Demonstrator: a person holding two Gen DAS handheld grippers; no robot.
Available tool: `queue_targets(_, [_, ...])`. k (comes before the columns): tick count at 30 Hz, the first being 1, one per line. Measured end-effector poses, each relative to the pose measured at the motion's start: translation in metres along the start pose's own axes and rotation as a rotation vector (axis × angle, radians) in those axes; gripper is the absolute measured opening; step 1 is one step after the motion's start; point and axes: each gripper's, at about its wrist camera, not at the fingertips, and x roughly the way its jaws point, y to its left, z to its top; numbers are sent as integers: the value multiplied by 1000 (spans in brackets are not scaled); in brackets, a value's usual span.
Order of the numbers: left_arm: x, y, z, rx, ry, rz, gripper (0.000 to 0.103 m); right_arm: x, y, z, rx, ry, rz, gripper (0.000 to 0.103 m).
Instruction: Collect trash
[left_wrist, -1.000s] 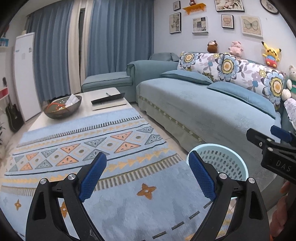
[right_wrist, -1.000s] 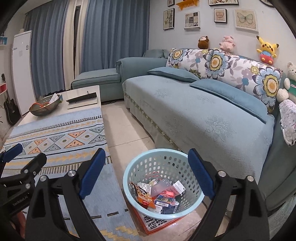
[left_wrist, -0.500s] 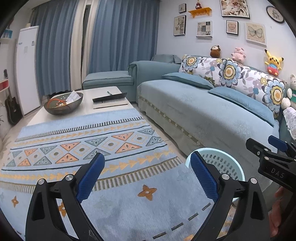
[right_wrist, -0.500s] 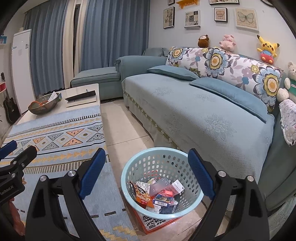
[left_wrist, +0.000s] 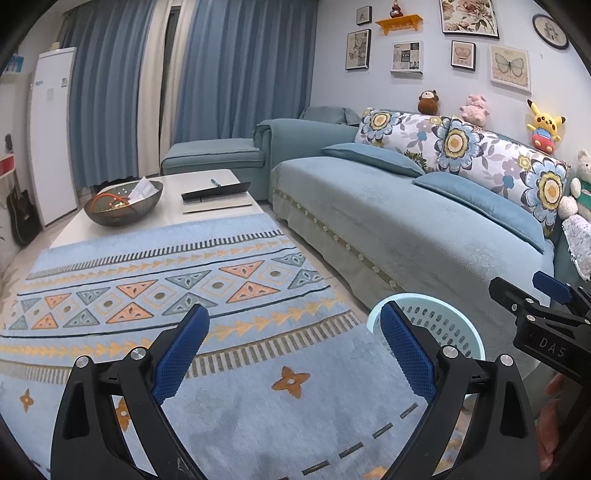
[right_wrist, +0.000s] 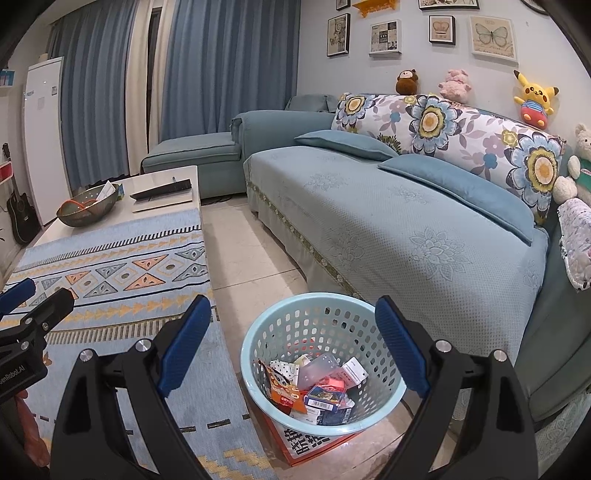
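Round pale-blue perforated plastic basket on tile floor, just beside the patterned woven cloth, in front of the textured blue sofa. Crumpled wrappers and small boxes lie inside the basket. Right gripper above basket, jaws wide apart, empty. Left gripper over cloth beside basket, jaws wide apart, empty.
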Motion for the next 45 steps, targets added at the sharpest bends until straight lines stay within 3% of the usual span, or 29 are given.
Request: queue_targets(45, [0,-6,-1,31,3,0,91,1,0,0,-7,5,6,86])
